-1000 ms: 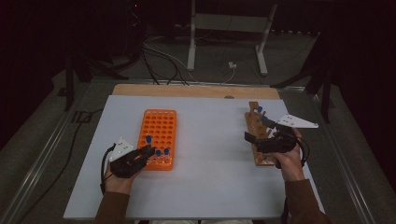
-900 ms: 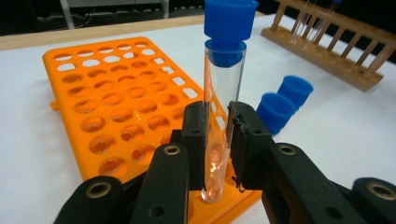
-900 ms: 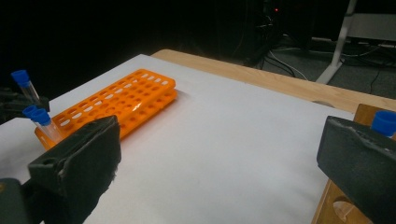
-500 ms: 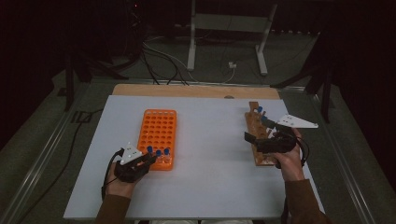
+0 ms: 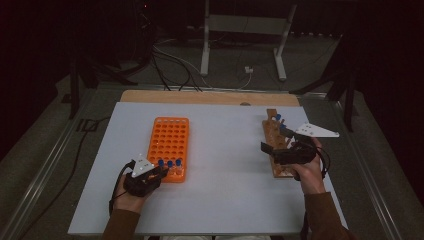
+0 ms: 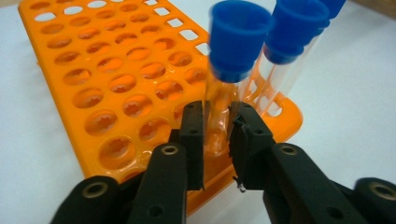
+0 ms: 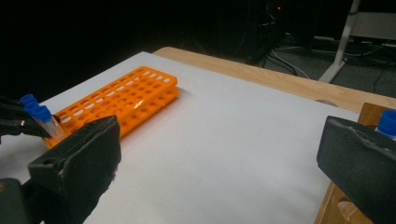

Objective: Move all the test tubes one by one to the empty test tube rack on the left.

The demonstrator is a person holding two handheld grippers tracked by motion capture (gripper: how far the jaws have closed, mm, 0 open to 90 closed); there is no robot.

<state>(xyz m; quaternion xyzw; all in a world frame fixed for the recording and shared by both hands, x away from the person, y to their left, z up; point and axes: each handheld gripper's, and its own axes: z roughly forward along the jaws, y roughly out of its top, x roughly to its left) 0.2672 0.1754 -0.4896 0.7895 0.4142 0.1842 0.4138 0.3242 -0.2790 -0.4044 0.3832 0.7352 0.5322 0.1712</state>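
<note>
The person's left hand point(image 5: 131, 197) is reaching in from the bottom edge, forearm in a brown sleeve, wrapped around the body of the left tongs point(image 5: 161, 172). These tongs are pointing forward and slightly to the right, their grey plate tilted on top. In the left gripper view the two black jaws are standing close together and upright, a narrow gap between the pads. The right hand point(image 5: 307, 172) is gripping the right tongs point(image 5: 266, 148), which are pointing to the left, level over the table. Their jaws are standing wide apart, with nothing between them in the right gripper view.
</note>
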